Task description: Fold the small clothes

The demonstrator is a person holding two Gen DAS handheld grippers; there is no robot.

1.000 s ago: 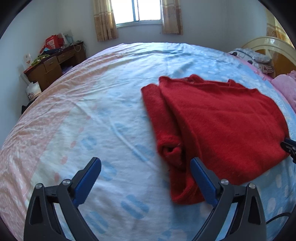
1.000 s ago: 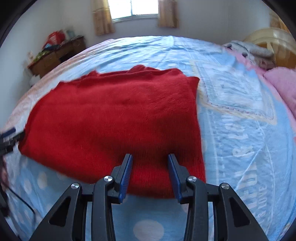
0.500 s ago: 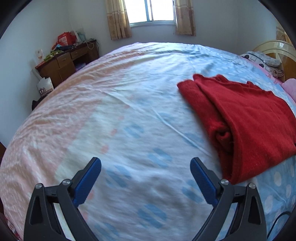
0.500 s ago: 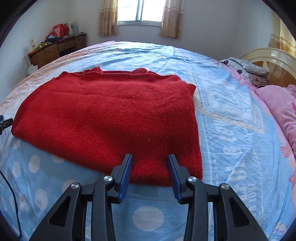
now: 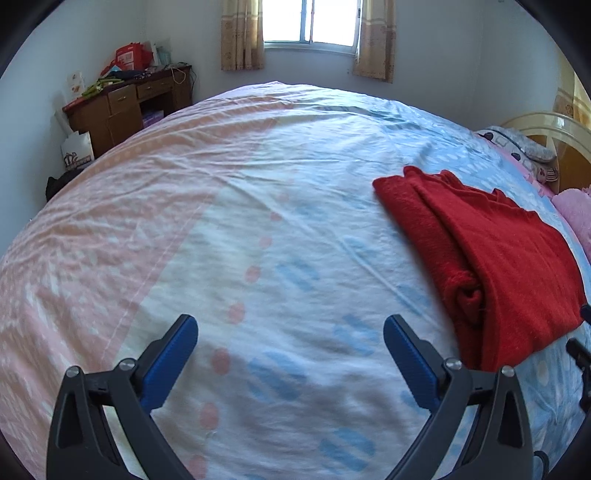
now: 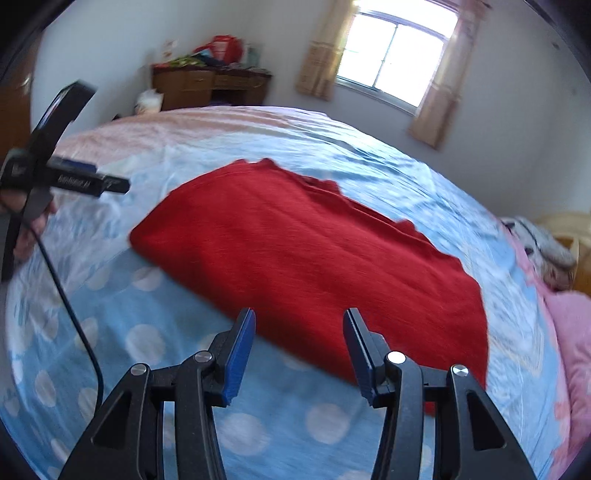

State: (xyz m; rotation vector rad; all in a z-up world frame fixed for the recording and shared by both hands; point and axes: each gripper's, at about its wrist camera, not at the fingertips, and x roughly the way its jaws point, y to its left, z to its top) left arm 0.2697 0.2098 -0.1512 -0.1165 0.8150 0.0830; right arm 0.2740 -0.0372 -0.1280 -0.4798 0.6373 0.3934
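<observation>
A red knitted sweater (image 5: 506, 254) lies folded flat on the blue-and-pink bedsheet (image 5: 258, 221), with a rolled sleeve along its left edge. My left gripper (image 5: 290, 328) stands wide open over bare sheet, well left of the sweater, with nothing between its fingers. In the right wrist view the sweater (image 6: 314, 247) spreads out ahead of my right gripper (image 6: 300, 317). Its jaws are opening, and the near hem shows in the gap between them without either pad pressing on it. A hand (image 6: 33, 221) holds the left tool at that view's left edge.
A wooden desk (image 5: 125, 103) piled with clutter stands by the far wall, left of the curtained window (image 5: 310, 22). A pink pillow (image 6: 569, 332) and a headboard (image 5: 546, 136) lie to the right. A black cable (image 6: 70, 314) trails over the dotted sheet.
My left gripper has drifted left, away from the sweater, which now sits at the right of its view. My right gripper has rolled and pulled back, and its jaws have widened.
</observation>
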